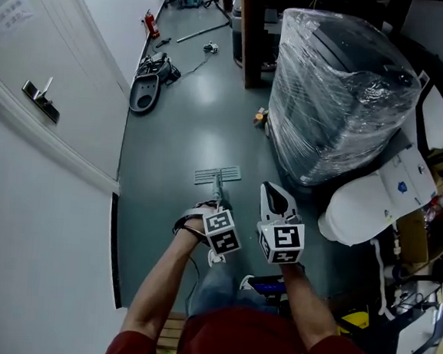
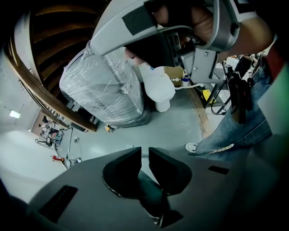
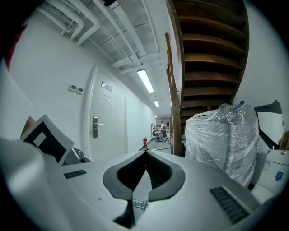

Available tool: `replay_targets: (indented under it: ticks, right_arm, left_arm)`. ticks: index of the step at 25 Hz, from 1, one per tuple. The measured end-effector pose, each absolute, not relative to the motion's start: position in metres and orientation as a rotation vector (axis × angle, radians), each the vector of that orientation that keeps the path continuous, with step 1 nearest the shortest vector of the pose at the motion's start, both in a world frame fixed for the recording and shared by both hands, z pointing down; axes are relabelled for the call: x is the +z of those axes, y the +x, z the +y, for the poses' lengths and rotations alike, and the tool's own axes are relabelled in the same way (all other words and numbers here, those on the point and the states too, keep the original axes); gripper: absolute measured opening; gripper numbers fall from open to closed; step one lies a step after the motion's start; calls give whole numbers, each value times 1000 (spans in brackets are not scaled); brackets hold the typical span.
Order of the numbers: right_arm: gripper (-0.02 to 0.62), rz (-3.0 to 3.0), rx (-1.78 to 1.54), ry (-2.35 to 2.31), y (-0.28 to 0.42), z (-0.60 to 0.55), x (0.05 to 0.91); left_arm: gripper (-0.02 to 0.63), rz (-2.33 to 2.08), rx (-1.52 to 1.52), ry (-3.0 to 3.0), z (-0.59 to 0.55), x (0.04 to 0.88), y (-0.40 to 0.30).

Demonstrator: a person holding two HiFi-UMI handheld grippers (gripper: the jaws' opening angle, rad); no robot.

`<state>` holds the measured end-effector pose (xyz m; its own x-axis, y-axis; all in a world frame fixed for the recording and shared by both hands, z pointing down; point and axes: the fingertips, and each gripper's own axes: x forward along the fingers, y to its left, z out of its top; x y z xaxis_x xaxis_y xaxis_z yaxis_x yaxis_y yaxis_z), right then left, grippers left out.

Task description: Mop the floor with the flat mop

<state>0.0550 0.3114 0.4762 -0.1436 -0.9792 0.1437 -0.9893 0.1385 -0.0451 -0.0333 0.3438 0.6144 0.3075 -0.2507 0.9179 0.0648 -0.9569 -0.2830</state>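
Note:
The flat mop's grey head (image 1: 218, 175) lies flat on the grey-green floor just ahead of me. Its dark handle (image 1: 218, 195) rises back to my left gripper (image 1: 217, 209). In the left gripper view the dark jaws of the left gripper (image 2: 144, 155) are closed round the handle (image 2: 151, 194), which passes between them. My right gripper (image 1: 270, 189), white, is held beside the left one, a little to its right, and points forward away from the mop. In the right gripper view the right gripper (image 3: 145, 152) has its tips touching, with nothing between them.
A large plastic-wrapped load (image 1: 337, 90) stands right of the mop. Near it are a white rounded machine (image 1: 365, 208) and a cardboard box (image 1: 425, 229). A white wall with a door (image 1: 32, 55) runs along the left. Farther ahead are tools (image 1: 146, 89), a wooden post (image 1: 251, 36) and a small orange object (image 1: 260, 118).

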Motion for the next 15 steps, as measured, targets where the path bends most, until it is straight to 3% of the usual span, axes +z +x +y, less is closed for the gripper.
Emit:
replay_targets:
  ticks: [15]
  right_arm:
    - [17,-2269,221,2014,44,351,477]
  left_arm:
    - [63,132,-1688,-2327,390,607,-41]
